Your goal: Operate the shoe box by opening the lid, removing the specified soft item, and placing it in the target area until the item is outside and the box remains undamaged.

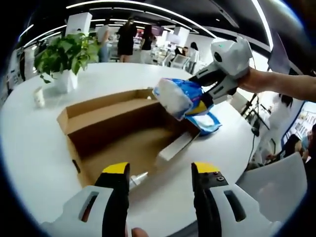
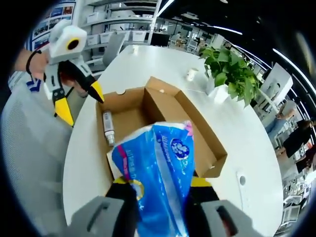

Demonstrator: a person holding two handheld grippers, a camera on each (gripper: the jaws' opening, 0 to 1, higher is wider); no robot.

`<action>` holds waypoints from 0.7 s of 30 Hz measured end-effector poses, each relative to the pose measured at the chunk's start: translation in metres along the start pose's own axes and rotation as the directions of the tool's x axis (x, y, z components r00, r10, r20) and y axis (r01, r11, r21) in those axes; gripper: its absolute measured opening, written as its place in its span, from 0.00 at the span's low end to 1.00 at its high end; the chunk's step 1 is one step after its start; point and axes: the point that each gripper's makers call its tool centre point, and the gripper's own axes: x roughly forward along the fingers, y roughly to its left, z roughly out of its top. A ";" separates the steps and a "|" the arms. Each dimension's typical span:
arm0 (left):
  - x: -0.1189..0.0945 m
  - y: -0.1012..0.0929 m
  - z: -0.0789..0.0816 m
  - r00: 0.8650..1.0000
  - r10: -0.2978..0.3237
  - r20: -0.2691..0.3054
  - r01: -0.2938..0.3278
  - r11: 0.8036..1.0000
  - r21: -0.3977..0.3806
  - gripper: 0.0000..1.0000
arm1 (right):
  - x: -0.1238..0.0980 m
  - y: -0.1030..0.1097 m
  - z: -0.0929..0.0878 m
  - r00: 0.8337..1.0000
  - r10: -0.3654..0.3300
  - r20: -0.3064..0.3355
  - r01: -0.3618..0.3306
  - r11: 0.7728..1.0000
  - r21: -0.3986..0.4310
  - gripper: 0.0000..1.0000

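An open brown cardboard shoe box (image 1: 94,106) lies on the round white table (image 1: 29,138). Over its far right corner my right gripper (image 1: 200,103) is shut on a soft blue-and-white plastic pack (image 1: 175,96), held clear of the box. In the right gripper view that pack (image 2: 158,168) sits between the right gripper (image 2: 160,185) jaws, above the box (image 2: 197,128). My left gripper (image 1: 160,170) is open at the box's near edge, holding nothing. It also appears as the left gripper (image 2: 81,104), open beside the box. A small white bottle (image 2: 108,127) lies inside.
A second blue pack (image 1: 205,122) rests on the table by the box's far right corner. A potted plant (image 1: 66,54) and a small white cup (image 1: 38,96) stand beyond the box. A white chair (image 2: 29,148) is at the table edge. People stand in the background.
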 end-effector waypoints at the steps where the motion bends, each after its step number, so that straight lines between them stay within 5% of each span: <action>1: 0.001 -0.002 0.000 1.000 -0.002 -0.001 0.002 1.000 0.002 0.51 | -0.002 -0.001 -0.004 1.000 -0.002 -0.001 0.002 1.000 0.007 0.33; 21: 0.016 -0.028 0.013 0.999 -0.042 -0.012 0.042 0.999 0.035 0.51 | -0.038 -0.003 -0.071 0.998 -0.040 -0.051 0.044 0.996 0.079 0.33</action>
